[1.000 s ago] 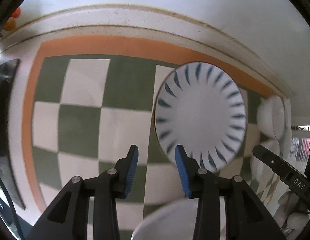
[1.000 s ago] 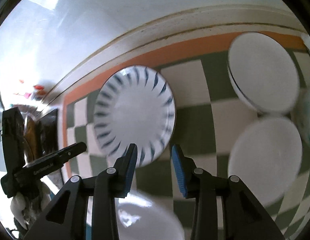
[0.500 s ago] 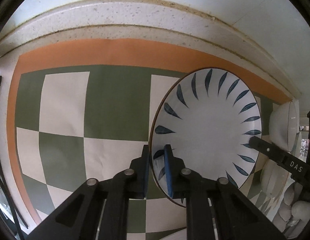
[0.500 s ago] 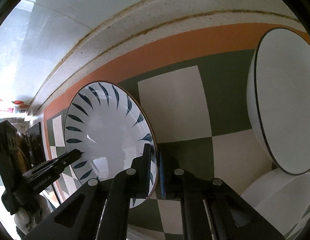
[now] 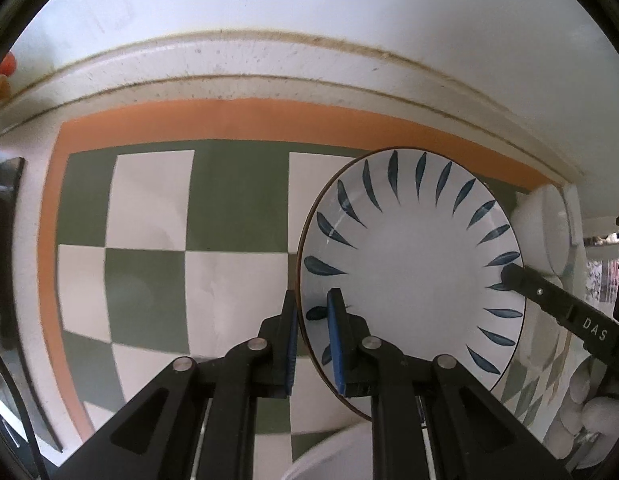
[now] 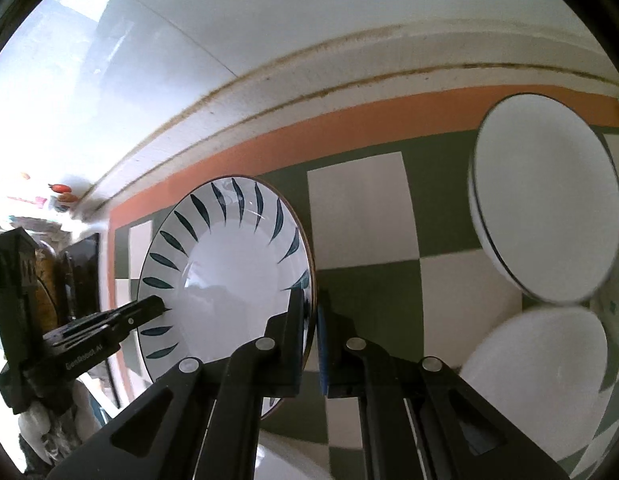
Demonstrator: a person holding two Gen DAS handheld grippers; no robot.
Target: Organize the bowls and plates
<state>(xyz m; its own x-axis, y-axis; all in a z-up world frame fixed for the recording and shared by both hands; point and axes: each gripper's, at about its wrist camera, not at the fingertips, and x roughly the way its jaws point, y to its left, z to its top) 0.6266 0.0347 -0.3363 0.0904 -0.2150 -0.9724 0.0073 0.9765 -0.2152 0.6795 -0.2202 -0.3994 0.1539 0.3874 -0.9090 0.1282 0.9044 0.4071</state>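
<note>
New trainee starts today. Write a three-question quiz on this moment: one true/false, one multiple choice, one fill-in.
1. True or false: both the left claw and the right claw are shut on the leaf-pattern plate.
2. The cloth under the dishes is: A) striped B) green-and-white checked with an orange border C) plain blue.
3. Fill in: the white bowl with the dark rim line shows in the ___ wrist view.

Key: 1 true; 2 B; 3 right.

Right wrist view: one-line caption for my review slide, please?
Right gripper shut on the leaf-patterned plate's rim, left gripper on the opposite edge, white plates beside it.
</note>
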